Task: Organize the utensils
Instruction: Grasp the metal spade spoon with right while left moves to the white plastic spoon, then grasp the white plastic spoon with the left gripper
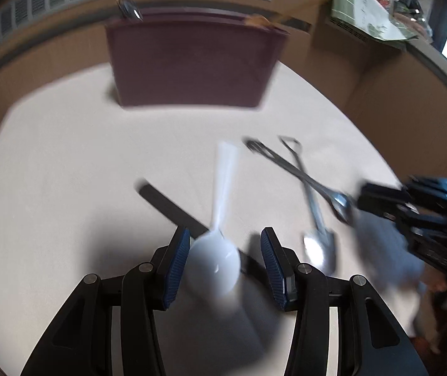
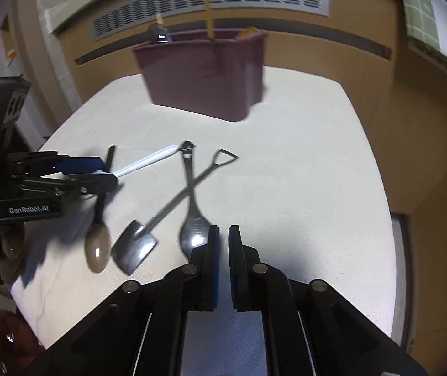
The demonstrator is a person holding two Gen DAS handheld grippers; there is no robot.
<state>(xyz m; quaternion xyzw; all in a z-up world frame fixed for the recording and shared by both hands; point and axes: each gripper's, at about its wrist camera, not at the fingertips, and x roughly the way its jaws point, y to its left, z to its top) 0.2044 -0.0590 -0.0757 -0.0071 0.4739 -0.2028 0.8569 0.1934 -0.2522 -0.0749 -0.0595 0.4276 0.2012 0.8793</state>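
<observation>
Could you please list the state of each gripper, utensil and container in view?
left gripper: open around the white spoon's bowl
right gripper: nearly shut, empty
white spoon: lying flat
shovel spoon: flat, crossing steel spoon
maroon bin: upright, utensils inside

table [image 2: 302, 163] right side open | crossed spoons [image 2: 189, 188] left | bin [image 2: 204, 75] behind

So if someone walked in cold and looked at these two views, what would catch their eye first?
Probably the white plastic spoon, its bowl sitting between the open fingers of the left gripper, near the front of the pale table. Next, the two metal utensils crossed in an X at mid-table: a shovel-shaped spoon and a steel spoon. Behind them stands the maroon bin, with a few handles poking out.
</observation>
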